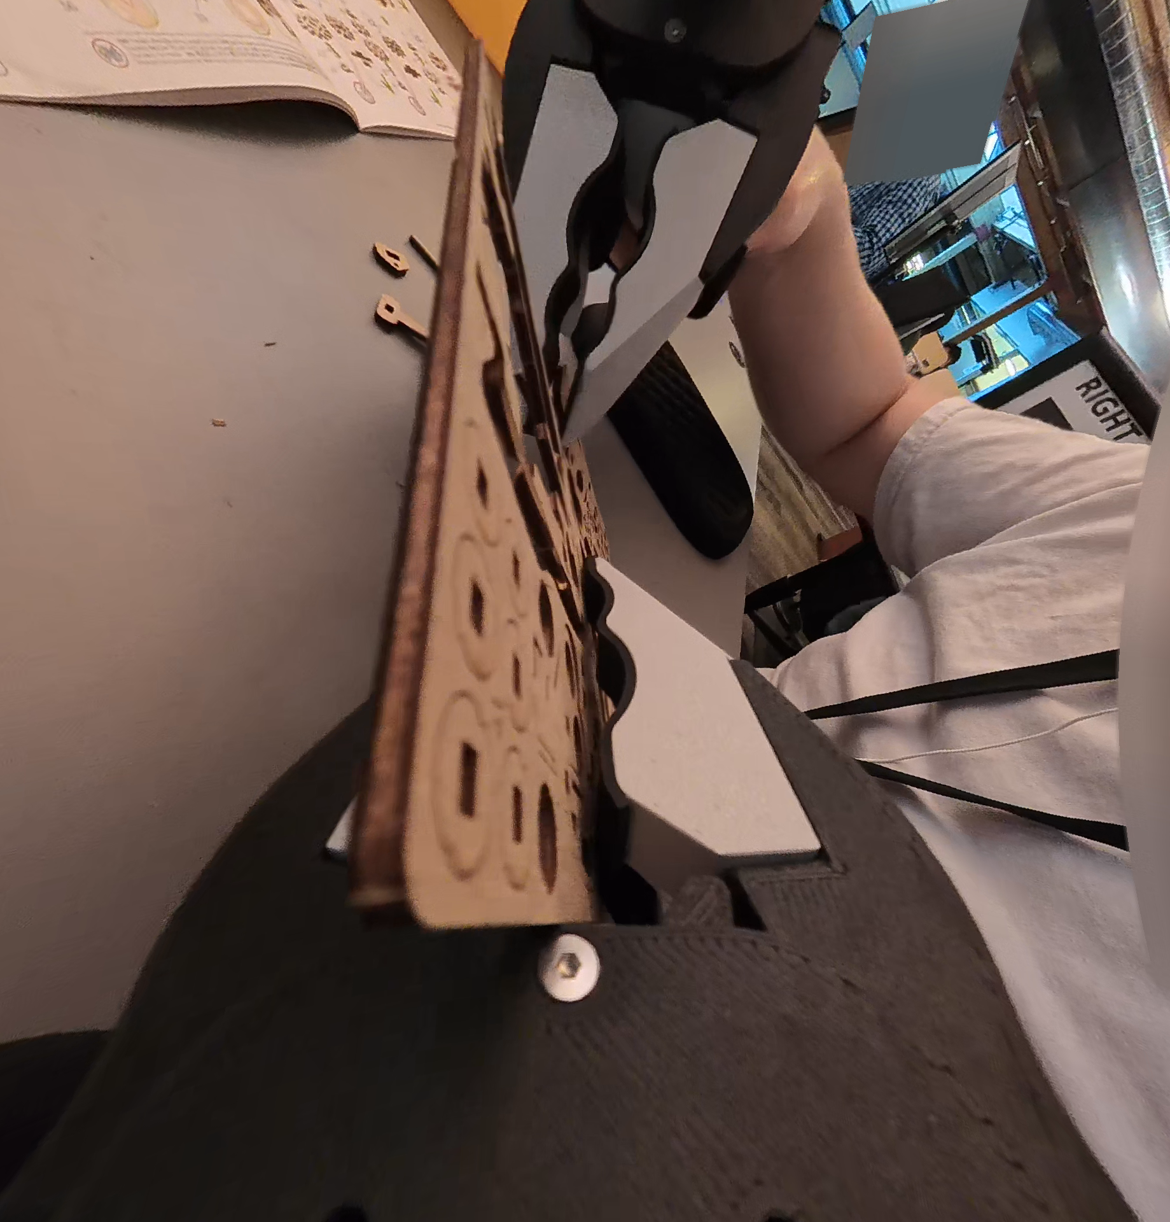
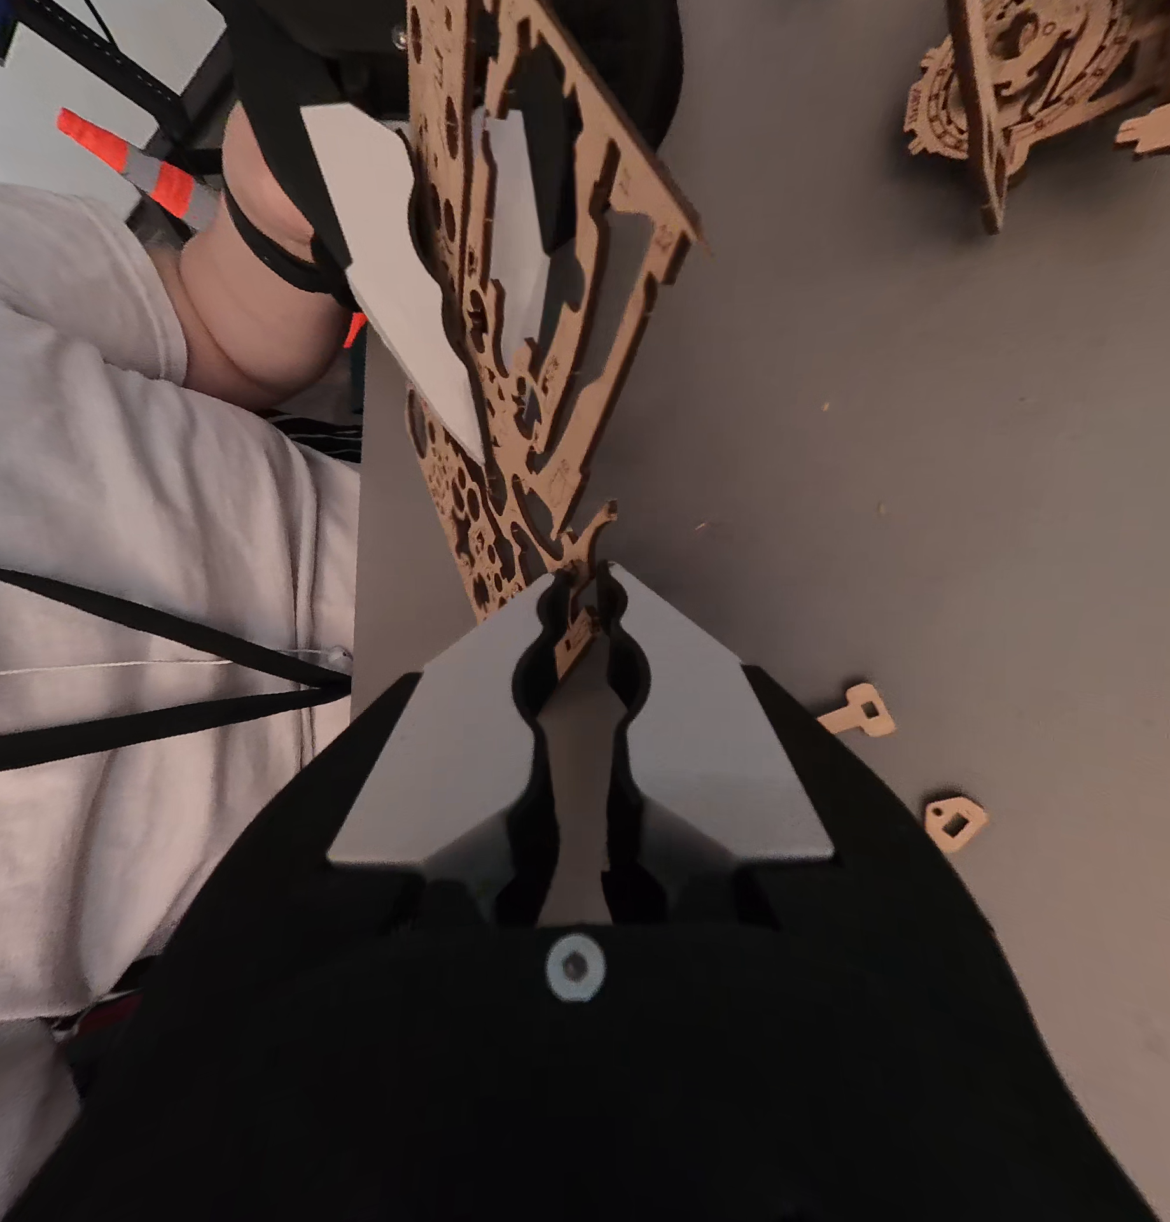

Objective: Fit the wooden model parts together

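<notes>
A laser-cut wooden parts sheet point(image 1: 476, 661) stands on edge over the grey table. My left gripper point(image 1: 522, 595) is shut on its near end, with one finger point(image 1: 674, 727) showing and the other mostly hidden behind the sheet. The sheet also shows in the right wrist view point(image 2: 668, 218), with the left gripper point(image 2: 496, 397) clamped across it. My right gripper point(image 2: 582, 582) is shut on a small wooden piece point(image 2: 577, 638) at the sheet's near corner. In the left wrist view the right gripper point(image 1: 569, 423) comes down onto the sheet's face.
Two small loose wooden pieces point(image 2: 859, 717) point(image 2: 955, 823) lie on the table point(image 2: 899, 463), also in the left wrist view point(image 1: 391, 259) point(image 1: 397, 317). A partly built wooden model point(image 2: 1018, 99) stands far right. An open instruction booklet point(image 1: 205, 53) lies at the back. A person's arm point(image 1: 853, 344) is close. The gap from one gripper's tips to the other's is roughly 5 cm. Left tips and right tips are each some 15 cm from the partly built wooden model point(image 2: 1018, 99).
</notes>
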The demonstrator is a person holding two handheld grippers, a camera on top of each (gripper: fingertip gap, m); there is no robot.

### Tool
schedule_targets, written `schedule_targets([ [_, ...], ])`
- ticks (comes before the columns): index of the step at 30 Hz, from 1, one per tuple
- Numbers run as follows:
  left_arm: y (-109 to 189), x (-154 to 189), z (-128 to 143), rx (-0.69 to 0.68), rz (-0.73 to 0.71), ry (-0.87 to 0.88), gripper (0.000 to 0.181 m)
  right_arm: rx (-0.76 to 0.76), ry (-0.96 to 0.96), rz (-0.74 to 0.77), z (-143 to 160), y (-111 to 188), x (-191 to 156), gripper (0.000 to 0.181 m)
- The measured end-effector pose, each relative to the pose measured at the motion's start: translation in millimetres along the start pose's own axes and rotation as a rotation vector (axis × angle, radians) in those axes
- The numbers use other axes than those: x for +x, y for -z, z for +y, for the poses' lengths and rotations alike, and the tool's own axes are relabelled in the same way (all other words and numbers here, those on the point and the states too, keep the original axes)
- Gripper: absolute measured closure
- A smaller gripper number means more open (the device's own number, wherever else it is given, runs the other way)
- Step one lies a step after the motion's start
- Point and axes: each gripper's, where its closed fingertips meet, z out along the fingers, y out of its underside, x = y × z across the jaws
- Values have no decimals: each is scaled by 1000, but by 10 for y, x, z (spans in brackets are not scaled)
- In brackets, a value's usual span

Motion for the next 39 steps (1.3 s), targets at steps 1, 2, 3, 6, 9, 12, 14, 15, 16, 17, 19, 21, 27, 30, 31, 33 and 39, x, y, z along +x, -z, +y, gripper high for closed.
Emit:
schedule_targets([
  [1,-2,-1,10,-6,1,3,181,-16,3,7,14,-20,7,176],
  [2,-6,-8,21,-13,-2,5,180,-33,14,19,32,-39,23,175],
  [3,-13,-16,31,-20,-6,8,177,-48,19,29,46,-57,34,175],
  [6,-15,-12,47,-27,3,20,180,-46,11,5,57,-47,-1,176],
  [9,-19,-12,33,-28,24,48,181,-28,4,-22,56,-6,-35,176],
  [12,-17,9,23,-27,31,31,181,-31,42,-36,57,20,-75,173],
  [14,-14,23,16,-22,39,31,181,-37,17,-69,47,40,-109,174],
  [15,-9,23,10,-17,39,31,181,-33,11,-76,36,44,-108,175],
  [16,-5,16,5,-13,34,29,181,-30,-2,-80,28,42,-95,175],
  [17,-3,11,4,-12,29,28,181,-31,-11,-84,27,37,-88,175],
  [19,-2,16,7,-11,31,25,181,-33,-13,-93,26,38,-96,175],
  [21,3,16,-2,-6,33,27,181,-24,-14,-93,14,46,-99,175],
  [27,4,16,-2,-7,35,27,181,-8,-45,-116,5,48,-104,175],
  [30,2,15,-4,-6,36,29,181,7,-55,-141,-24,58,-131,177],
  [31,1,14,-6,-6,34,28,181,14,-50,-132,-39,54,-119,178],
  [33,-7,7,8,-16,31,30,181,-12,-32,-117,-9,37,-114,178],
  [39,-3,16,2,-11,35,29,181,-60,-4,-111,16,49,-121,178],
])
